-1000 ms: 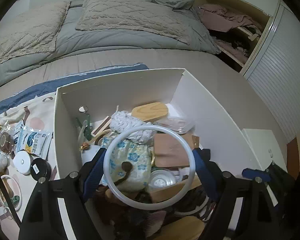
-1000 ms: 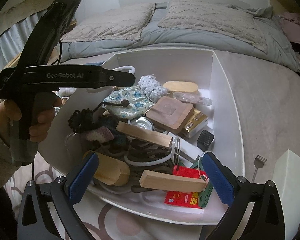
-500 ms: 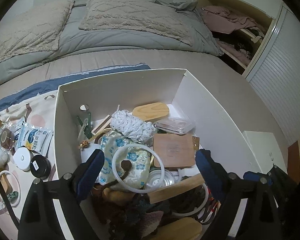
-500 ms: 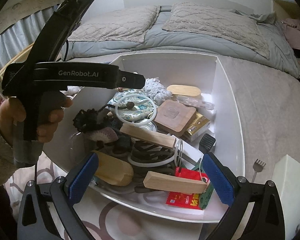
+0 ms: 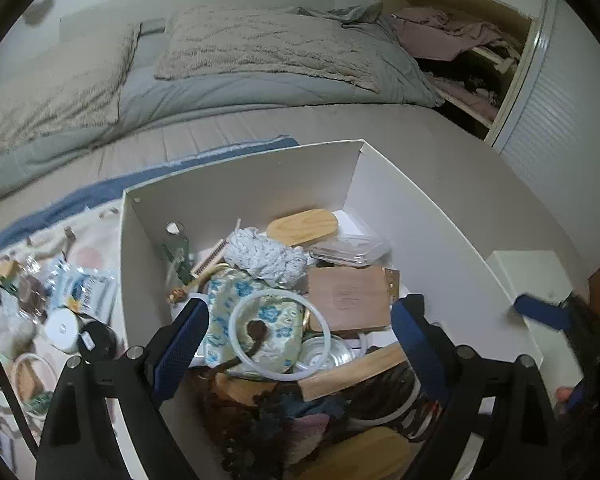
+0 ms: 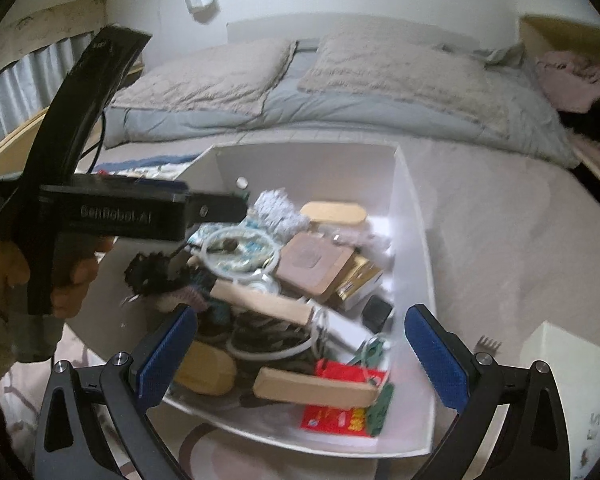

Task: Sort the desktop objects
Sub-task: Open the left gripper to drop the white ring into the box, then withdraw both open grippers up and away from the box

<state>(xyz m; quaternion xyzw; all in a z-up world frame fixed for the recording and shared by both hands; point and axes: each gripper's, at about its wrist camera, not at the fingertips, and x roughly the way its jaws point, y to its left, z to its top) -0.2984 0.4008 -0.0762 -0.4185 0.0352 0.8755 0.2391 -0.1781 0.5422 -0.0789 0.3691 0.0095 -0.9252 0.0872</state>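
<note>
Left claw [image 5: 296,344] apart, empty — thin white plastic ring [image 5: 279,334] released a second ago now rests on floral cloth pouch [image 5: 236,304] inside white cardboard box [image 5: 236,184] | right claw [image 6: 300,354] apart, empty | ring sorted — next item.

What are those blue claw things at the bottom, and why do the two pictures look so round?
Those are tongs that a person holds, one in each hand. A small round-eyed camera sits on each, so each picture bends. The left tongs and right tongs both stand open and hold nothing. In the right picture the person's hand holds the left tongs' handle. Both cameras look down into a white box on a bed. It is full of things: a white ring on a flowery pouch, wooden blocks and a red packet.
</note>
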